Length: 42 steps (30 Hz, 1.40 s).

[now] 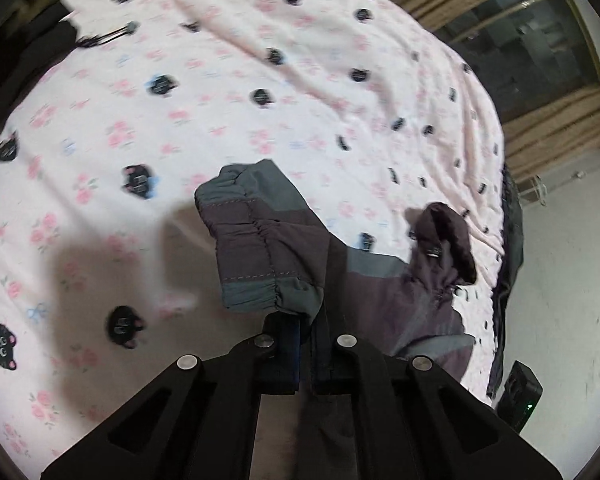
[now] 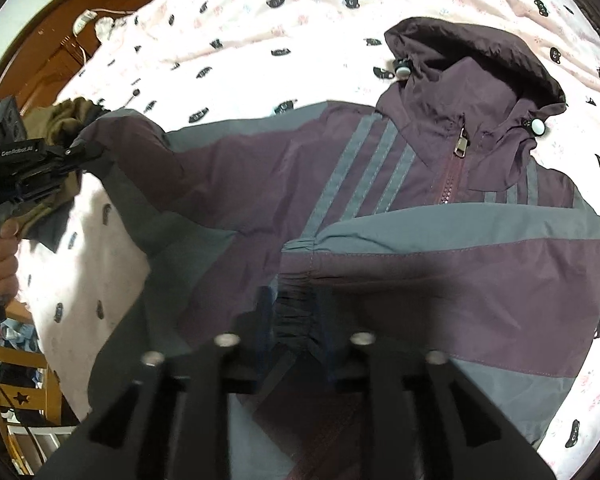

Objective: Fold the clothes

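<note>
A purple and grey hooded jacket (image 2: 380,184) lies front up on a pink bedsheet (image 2: 260,20), zip closed, hood (image 2: 468,52) at the far end. My right gripper (image 2: 294,320) is shut on the elastic cuff (image 2: 296,280) of one sleeve, folded across the chest. My left gripper (image 1: 306,332) is shut on the other sleeve (image 1: 260,240) and holds its cuff lifted above the sheet; it also shows in the right wrist view (image 2: 84,152) at the far left. The hood shows in the left wrist view (image 1: 444,236).
The sheet (image 1: 220,80) with black cat prints covers the bed. An olive garment (image 2: 60,120) lies at the left beside the left gripper. A wooden chair (image 2: 16,380) stands low left. Curtains and a window (image 1: 520,40) are beyond the bed.
</note>
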Motion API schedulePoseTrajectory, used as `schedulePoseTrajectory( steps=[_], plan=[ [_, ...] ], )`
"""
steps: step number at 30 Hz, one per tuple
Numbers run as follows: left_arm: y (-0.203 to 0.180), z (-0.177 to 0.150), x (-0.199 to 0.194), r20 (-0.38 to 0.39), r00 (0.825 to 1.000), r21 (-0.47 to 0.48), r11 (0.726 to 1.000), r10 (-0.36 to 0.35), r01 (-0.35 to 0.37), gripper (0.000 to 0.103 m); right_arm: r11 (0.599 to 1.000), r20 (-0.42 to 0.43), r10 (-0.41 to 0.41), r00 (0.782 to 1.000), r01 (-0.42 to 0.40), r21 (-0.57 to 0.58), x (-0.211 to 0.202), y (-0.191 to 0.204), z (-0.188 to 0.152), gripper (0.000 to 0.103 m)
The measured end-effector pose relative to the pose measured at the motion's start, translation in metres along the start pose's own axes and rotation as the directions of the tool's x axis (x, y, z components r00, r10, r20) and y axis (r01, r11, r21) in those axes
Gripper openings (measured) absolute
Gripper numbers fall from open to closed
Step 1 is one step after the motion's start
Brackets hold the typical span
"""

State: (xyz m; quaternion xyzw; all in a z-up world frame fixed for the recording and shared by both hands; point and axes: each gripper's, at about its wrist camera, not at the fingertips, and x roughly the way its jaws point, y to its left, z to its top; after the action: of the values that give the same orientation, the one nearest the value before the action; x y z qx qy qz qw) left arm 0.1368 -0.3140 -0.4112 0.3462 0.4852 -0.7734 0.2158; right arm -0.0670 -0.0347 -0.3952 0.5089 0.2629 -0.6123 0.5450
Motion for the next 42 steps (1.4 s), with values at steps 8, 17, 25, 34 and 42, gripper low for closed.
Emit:
schedulePoseTrajectory(
  steps=[8,17,25,34,42],
  plan=[
    [-0.094,-0.016,0.018,-0.096,0.995,0.282,0.958,-0.034,0.060,0.002,1.000,0.042,0.009,0.999,-0.009,0.005,-0.024,-0.016,-0.013,0.030],
    [-0.212,-0.094,0.087,-0.274,0.961,0.492,0.856,-0.022,0.160,0.002,0.991,0.058,0.017,0.998,-0.025,0.128,-0.055,-0.077,-0.045,0.030],
    [-0.251,-0.153,0.150,-0.319,0.948,0.478,0.864,0.005,0.157,0.001,0.980,0.081,-0.007,0.997,-0.009,0.198,-0.072,-0.115,-0.071,0.030],
    [-0.270,-0.169,0.146,-0.301,0.950,0.558,0.824,0.085,0.103,0.016,0.961,0.104,-0.035,0.994,0.005,0.275,-0.091,-0.158,-0.101,0.030],
    [-0.258,-0.165,0.086,-0.319,0.942,0.598,0.793,0.105,0.114,0.028,0.969,0.163,-0.024,0.986,-0.018,0.248,-0.110,-0.157,-0.088,0.030]
  ],
)
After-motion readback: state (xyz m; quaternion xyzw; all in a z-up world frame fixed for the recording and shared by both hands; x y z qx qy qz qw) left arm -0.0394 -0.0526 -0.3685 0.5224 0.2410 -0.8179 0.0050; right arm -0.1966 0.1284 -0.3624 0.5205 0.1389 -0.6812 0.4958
